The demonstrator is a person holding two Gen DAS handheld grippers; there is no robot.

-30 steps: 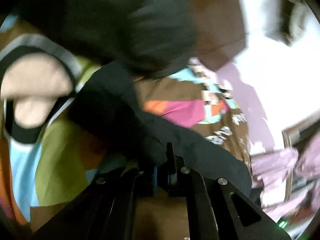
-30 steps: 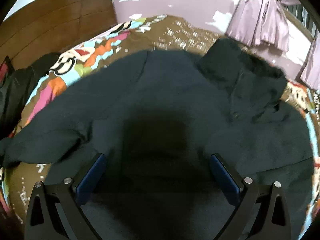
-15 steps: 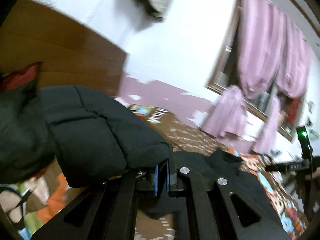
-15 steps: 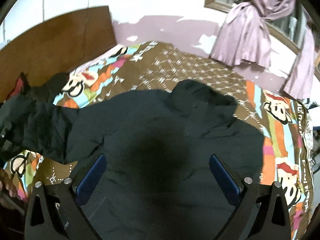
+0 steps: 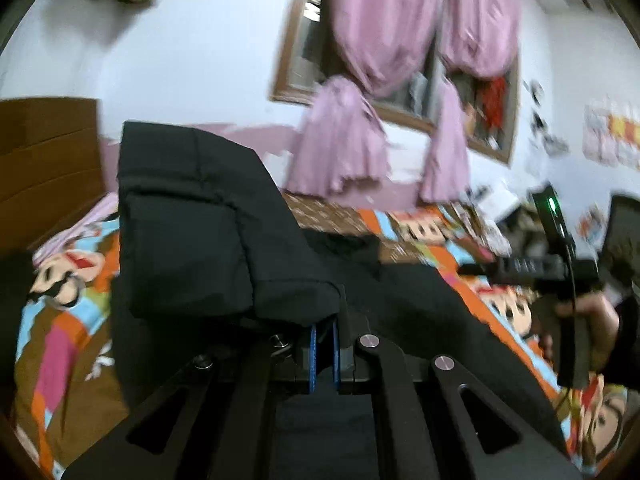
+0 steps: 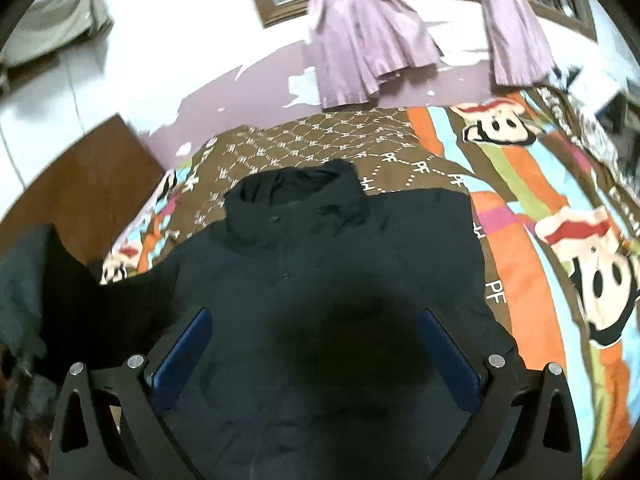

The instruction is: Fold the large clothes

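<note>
- Left wrist view: my left claw [image 5: 324, 334] is pinching the black jacket's sleeve [image 5: 208, 232], lifted above the bed [image 5: 60, 320]. I judge the sleeve should be carried across onto the jacket's chest, kept taut so the padding does not bunch.
- Right wrist view: my right claw [image 6: 316, 356] is spread wide and empty above the jacket [image 6: 320, 280], which lies flat with its hood [image 6: 296, 196] at the far end. I would use it to steady the body.

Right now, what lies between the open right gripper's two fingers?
Only the black jacket, spread on the bed; the right gripper hovers open, holding nothing. The right wrist view shows this.
</note>
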